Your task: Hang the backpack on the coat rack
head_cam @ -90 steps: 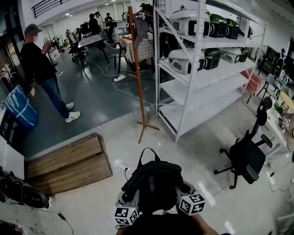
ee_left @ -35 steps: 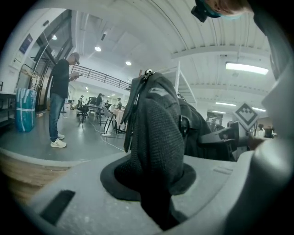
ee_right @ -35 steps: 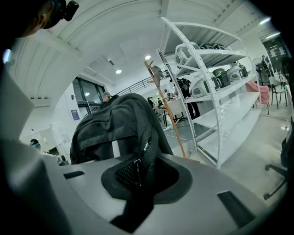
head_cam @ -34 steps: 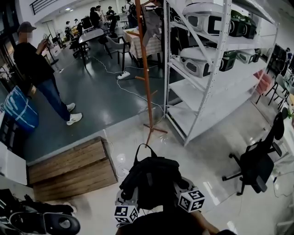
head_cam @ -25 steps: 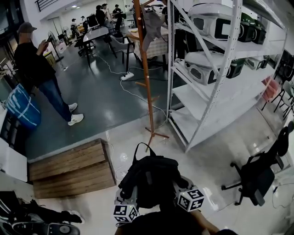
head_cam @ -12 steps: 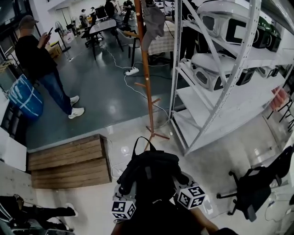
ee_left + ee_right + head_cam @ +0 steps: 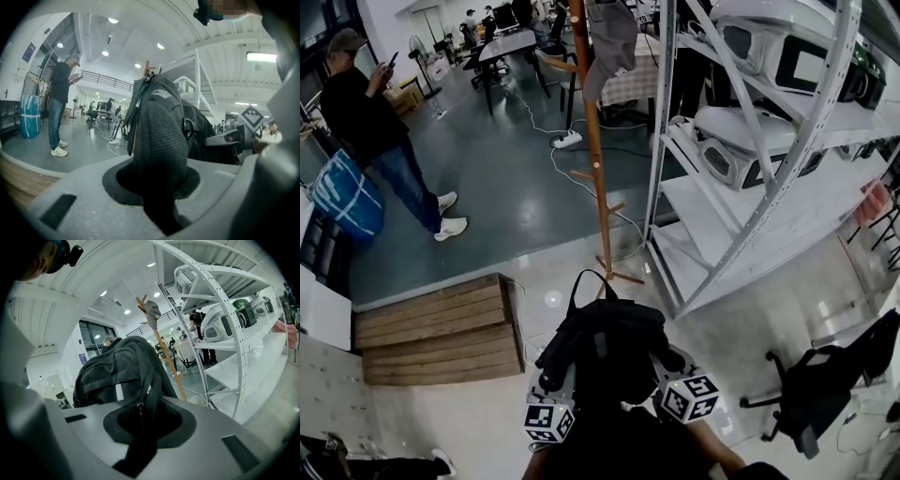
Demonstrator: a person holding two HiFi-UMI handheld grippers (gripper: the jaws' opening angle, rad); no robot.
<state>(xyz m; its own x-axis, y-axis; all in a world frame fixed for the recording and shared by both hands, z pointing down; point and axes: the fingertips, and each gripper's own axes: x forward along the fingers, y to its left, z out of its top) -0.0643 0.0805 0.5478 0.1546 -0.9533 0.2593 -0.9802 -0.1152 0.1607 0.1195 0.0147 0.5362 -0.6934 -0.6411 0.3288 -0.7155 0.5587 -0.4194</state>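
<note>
Rack (image 7: 593, 150) looks closer than second ago, at 12 o'clock. My left gripper (image 7: 157, 201) and right gripper (image 7: 140, 437) both pinch backpack (image 7: 605, 356) tight. Almost there; I guess hang comes next.

bright, even indoor light from ceiling lamps (image 7: 112, 20) at eleven o'clock and a glowing tube (image 7: 262, 56) at two o'clock in the left gripper view. a small glare spot on the glossy floor (image 7: 551, 298) toward seven o'clock, head view. backpack (image 7: 605, 352) fabric nearly black, blurred up close. strong barrel distortion, dark corners.
</note>
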